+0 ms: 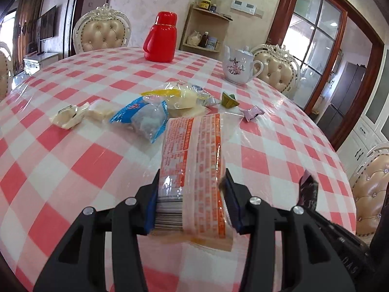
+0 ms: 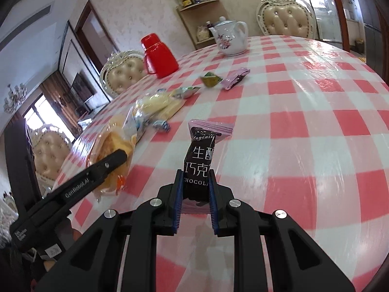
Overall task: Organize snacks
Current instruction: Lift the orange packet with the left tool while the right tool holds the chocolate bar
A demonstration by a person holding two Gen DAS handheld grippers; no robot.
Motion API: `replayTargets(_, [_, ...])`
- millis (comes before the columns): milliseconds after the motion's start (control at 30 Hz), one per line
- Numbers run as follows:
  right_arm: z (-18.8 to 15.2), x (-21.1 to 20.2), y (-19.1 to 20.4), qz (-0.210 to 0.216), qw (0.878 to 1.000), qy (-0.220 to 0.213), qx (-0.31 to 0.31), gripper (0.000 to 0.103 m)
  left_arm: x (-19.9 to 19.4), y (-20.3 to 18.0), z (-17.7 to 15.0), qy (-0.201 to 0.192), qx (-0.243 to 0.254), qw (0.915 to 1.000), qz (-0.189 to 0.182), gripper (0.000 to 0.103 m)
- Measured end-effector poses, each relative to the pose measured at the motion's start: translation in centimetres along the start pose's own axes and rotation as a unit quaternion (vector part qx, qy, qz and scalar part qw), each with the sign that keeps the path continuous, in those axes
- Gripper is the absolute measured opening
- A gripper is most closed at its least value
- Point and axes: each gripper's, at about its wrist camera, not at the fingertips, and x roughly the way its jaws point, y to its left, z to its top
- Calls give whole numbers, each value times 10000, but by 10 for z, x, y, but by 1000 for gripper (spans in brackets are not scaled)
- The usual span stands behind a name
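My left gripper [image 1: 192,180] is shut on a long clear pack with orange print [image 1: 194,150], a bread-like snack, held above the checked table [image 1: 73,170]. Seen from the right wrist, the same pack [image 2: 114,146] shows at the left with the left gripper's finger over it. My right gripper [image 2: 196,182] is shut on a small black chocolate bar with a pink wrapper end [image 2: 200,155]. Loose snacks lie mid-table: a blue-and-clear bag [image 1: 143,116], a yellow pack [image 1: 175,97], pale wrapped cakes [image 1: 70,115], a green sweet [image 1: 228,99] and a pink wrapper [image 1: 252,113].
A red flask [image 1: 160,39] and a white flowered teapot [image 1: 239,65] stand at the far side of the table. Padded chairs [image 1: 103,31] ring it. A wooden shelf [image 1: 206,29] with jars is behind. The table's edge [image 1: 350,194] curves at the right.
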Motion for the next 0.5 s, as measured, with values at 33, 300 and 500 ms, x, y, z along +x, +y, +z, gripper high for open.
replayTargets(33, [-3, -3, 2, 6, 10000, 6, -42, 20, -4, 1, -1, -16, -1, 10000, 0, 47])
replayTargets(300, [-25, -20, 17, -35, 9994, 63, -348, 20, -34, 4, -19, 96, 226, 9990, 366, 47])
replayTargets(500, [-42, -32, 27, 25, 9986, 140, -508, 20, -57, 10, -38, 233, 430, 9973, 548, 47])
